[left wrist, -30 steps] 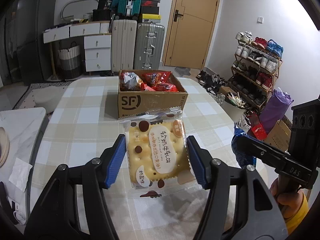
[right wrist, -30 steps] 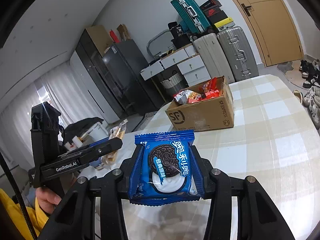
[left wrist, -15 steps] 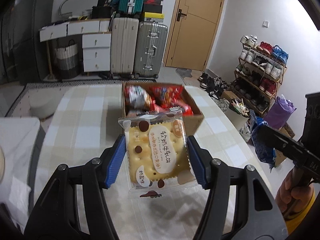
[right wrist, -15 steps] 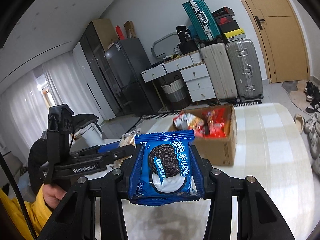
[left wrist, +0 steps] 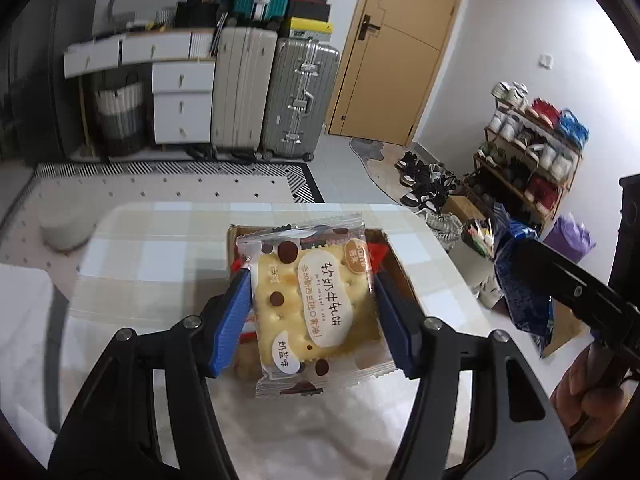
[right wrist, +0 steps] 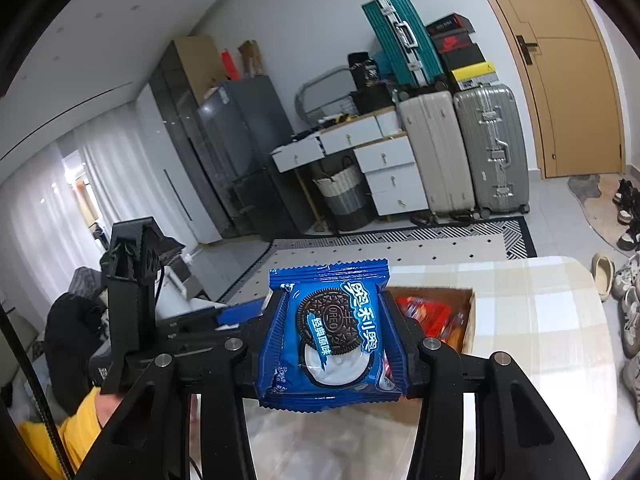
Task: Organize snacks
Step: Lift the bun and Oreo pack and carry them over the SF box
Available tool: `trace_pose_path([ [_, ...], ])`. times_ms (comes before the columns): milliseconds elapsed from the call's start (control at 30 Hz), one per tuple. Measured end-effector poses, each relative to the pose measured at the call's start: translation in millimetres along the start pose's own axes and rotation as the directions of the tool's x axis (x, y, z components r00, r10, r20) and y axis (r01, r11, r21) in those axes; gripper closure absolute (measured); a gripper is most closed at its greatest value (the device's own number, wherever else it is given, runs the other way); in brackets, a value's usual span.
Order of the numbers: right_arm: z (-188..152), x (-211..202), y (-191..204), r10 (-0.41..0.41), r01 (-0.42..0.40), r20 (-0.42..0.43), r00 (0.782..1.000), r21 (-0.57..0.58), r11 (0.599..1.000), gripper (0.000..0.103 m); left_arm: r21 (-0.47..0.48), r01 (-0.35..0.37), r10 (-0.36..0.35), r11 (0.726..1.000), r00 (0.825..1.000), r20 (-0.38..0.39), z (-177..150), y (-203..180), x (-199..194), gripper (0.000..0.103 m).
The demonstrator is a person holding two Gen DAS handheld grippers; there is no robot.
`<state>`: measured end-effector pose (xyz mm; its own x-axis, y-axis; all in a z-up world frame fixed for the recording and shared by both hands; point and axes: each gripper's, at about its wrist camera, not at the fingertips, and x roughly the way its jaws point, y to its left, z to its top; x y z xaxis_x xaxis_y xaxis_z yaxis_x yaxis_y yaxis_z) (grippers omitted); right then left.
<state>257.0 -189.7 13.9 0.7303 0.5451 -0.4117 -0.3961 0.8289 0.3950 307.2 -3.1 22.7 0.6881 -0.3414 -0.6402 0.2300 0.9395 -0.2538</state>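
Observation:
My left gripper (left wrist: 310,316) is shut on a clear-wrapped yellow cracker packet (left wrist: 312,308) and holds it right over the open cardboard box (left wrist: 394,268). My right gripper (right wrist: 334,340) is shut on a blue Oreo packet (right wrist: 332,332), held above the near left part of the same box (right wrist: 468,328), where red snack bags (right wrist: 428,314) lie. The right gripper and its Oreo packet (left wrist: 520,284) show at the right of the left wrist view. The left gripper's body (right wrist: 132,304) shows at the left of the right wrist view.
The box stands on a checked table (left wrist: 160,260) whose far edge is just past it. On the floor behind are suitcases (left wrist: 296,96), white drawers (left wrist: 180,100), a basket (right wrist: 344,196) and a shoe rack (left wrist: 532,152). A door (left wrist: 400,48) is at the back.
Both grippers have moved forward and up toward the box with their packets. The box went from well ahead of them to directly under them. Both grips are unchanged.

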Motion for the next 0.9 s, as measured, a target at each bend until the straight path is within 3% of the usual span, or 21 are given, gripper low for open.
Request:
trace_pose_path([
  [167,21,44,-17,-0.032,0.032,-0.063,0.998,0.006,0.999,0.057,-0.009,-0.012,0.011,1.000,0.999,-0.052,28,8,57,0.045],
  [400,23,86,-42,-0.066,0.069,-0.124,0.990,0.021,0.997,0.057,0.004,-0.021,0.022,1.000,0.994,-0.109,46,8,122,0.045],
  [700,15,114,-62,-0.090,0.098,-0.169,0.981,0.035,0.995,0.057,0.010,-0.031,0.032,0.999,0.990,-0.137,53,15,163,0.045],
  [900,11,122,-68,-0.090,0.099,-0.182,0.979,0.042,0.994,0.057,0.002,-0.028,0.028,1.000,0.990,-0.138,49,19,169,0.045],
])
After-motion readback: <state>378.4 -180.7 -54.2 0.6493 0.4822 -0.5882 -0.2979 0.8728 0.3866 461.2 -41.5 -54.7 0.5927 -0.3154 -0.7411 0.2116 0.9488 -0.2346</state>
